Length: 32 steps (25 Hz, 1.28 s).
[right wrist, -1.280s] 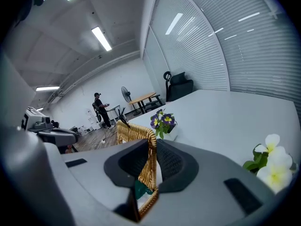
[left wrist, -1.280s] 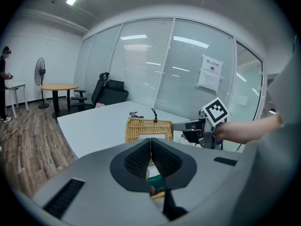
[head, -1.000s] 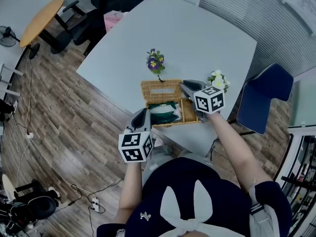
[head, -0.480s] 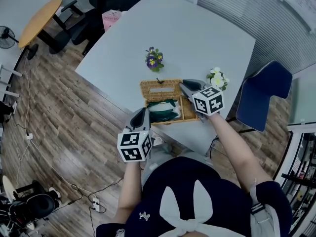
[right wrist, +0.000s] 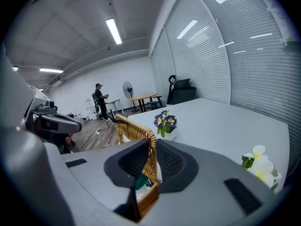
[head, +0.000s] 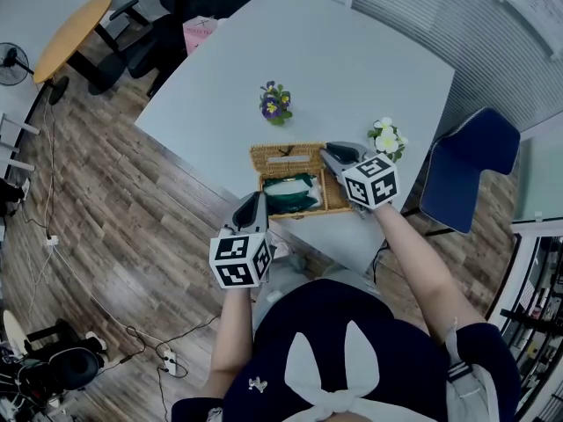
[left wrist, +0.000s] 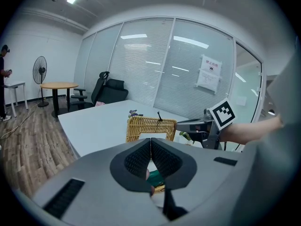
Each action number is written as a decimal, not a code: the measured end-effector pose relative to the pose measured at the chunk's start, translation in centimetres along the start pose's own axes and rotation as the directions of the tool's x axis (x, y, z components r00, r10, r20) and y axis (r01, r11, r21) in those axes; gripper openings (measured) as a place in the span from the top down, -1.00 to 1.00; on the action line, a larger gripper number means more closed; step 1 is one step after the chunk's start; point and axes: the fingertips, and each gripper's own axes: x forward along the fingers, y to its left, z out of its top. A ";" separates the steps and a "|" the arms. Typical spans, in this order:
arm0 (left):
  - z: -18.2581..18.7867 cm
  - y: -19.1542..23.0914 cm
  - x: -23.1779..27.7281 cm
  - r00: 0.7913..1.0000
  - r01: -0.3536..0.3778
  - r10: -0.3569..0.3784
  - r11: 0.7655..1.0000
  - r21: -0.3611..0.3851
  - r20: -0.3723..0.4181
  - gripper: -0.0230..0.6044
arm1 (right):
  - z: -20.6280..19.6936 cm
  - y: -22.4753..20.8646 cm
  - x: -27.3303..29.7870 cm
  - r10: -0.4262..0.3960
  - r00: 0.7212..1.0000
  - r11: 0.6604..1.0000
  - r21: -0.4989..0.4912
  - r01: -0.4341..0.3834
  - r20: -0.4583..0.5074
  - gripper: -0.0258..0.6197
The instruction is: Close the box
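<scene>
Currently, the wicker box [head: 308, 211] is being kept at the near edge of the white table [head: 352, 51]. Its lid [head: 281, 156] is being held raised along the far side, with the long axis running left to right. The right claw [right wrist: 151, 145] is being clamped narrowly on the lid's right-hand rim, so the closing swing is being set up downward and toward the person. The left claw [left wrist: 150, 140], jaws pressed together and apparently gripping nothing, is being held at the box's near-left corner, below the lid. Under the lid's path, green contents [head: 286, 192] are being left exposed. Behind the box, purple flowers [head: 274, 104] and white flowers [head: 385, 137] are being kept clear of the swing.
</scene>
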 end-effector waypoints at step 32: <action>-1.2 -0.9 -3.3 0.999 -0.051 0.052 0.998 -0.024 0.011 0.85 | -1.2 2.3 -2.1 0.001 0.999 0.991 -0.131 -0.006 -0.035 0.74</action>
